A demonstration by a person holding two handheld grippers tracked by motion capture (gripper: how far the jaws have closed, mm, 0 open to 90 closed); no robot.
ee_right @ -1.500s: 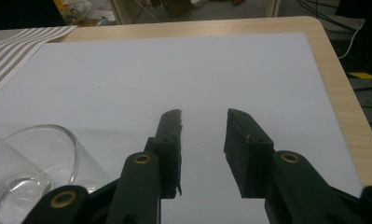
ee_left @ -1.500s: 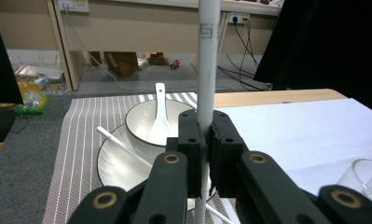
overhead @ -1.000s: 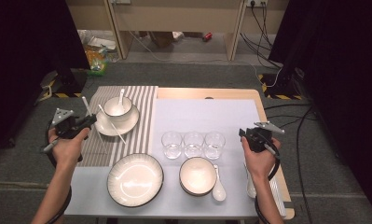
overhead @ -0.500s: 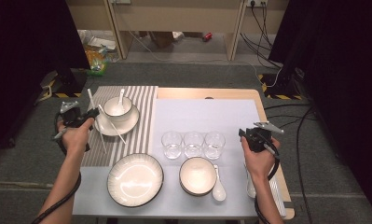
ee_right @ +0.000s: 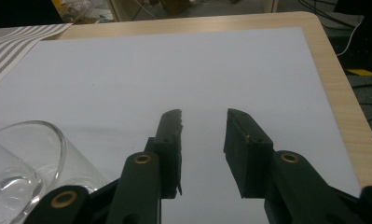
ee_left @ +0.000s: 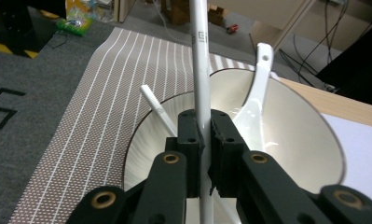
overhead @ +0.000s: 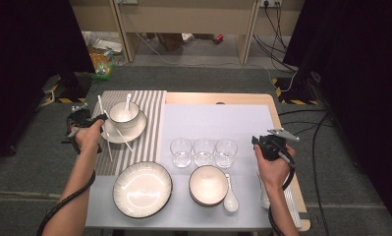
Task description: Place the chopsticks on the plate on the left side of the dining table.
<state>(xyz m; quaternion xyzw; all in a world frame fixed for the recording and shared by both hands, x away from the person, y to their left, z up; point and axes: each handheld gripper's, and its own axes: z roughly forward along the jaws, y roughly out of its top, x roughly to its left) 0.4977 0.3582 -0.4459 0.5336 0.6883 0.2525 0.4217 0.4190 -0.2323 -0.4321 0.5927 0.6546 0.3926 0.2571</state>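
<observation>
Nearest me, my right hand-held gripper (ee_right: 202, 121) hovers over white paper sheet (ee_right: 183, 70) on tabletop (overhead: 242, 98), jaws apart, nothing between them; clear drinking glass (ee_right: 20, 163) just beside. At left, my left hand-held gripper (ee_left: 203, 135) clenched on long white plastic chopstick (ee_left: 198, 56), stick upright between pads. Beyond it, white ceramic bowl (ee_left: 295, 126) on saucer, white soup spoon (ee_left: 256, 93) resting inside, second white chopstick (ee_left: 153, 105) leaning on rim. Farther, grey striped placemat (ee_left: 104, 93).
</observation>
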